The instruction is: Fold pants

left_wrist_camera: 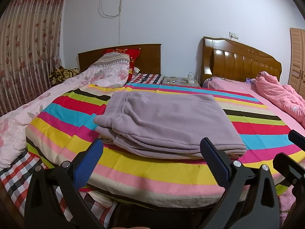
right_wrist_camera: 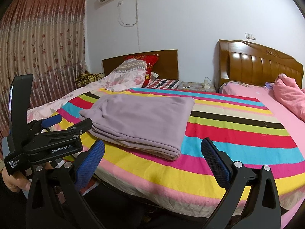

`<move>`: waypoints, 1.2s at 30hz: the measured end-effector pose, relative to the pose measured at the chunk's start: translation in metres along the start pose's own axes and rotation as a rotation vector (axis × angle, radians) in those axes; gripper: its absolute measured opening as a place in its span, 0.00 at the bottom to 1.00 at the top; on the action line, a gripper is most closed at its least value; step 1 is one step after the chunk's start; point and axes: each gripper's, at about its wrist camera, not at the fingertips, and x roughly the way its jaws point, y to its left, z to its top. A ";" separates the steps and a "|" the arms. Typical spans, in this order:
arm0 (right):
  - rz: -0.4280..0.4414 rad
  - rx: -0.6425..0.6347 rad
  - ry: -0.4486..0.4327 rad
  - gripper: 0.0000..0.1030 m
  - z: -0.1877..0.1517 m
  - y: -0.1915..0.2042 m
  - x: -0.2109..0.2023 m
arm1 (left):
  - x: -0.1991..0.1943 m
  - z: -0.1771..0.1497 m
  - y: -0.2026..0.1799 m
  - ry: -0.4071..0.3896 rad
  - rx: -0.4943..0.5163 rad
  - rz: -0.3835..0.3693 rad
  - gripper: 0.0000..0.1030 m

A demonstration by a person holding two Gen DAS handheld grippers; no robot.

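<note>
Fleece: the lilac pants look thick, soft and floppy (light, not slippery).
Place: folded in a stacked bundle on the striped blanket, near its front edge.
Hold: probably best pinched through all layers at the ribbed cuff end or a folded corner.
Left gripper: fingers apart, empty.
Right gripper: fingers apart, empty.

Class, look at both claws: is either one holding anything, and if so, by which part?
Nothing is held. The left claw and right claw are open, short of the folded pants.
</note>
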 end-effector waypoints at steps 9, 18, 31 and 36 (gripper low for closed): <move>-0.005 0.020 0.009 0.95 -0.001 -0.001 0.000 | 0.001 -0.001 0.000 0.005 0.003 -0.005 0.99; -0.005 0.029 0.015 0.95 -0.001 -0.004 0.000 | 0.001 -0.001 0.001 0.007 0.002 -0.008 0.99; -0.003 0.039 0.021 0.95 -0.002 -0.005 0.001 | 0.003 -0.002 0.002 0.012 0.003 -0.008 0.99; -0.003 0.042 0.022 0.95 -0.003 -0.005 0.002 | 0.002 -0.002 0.002 0.013 0.002 -0.008 0.99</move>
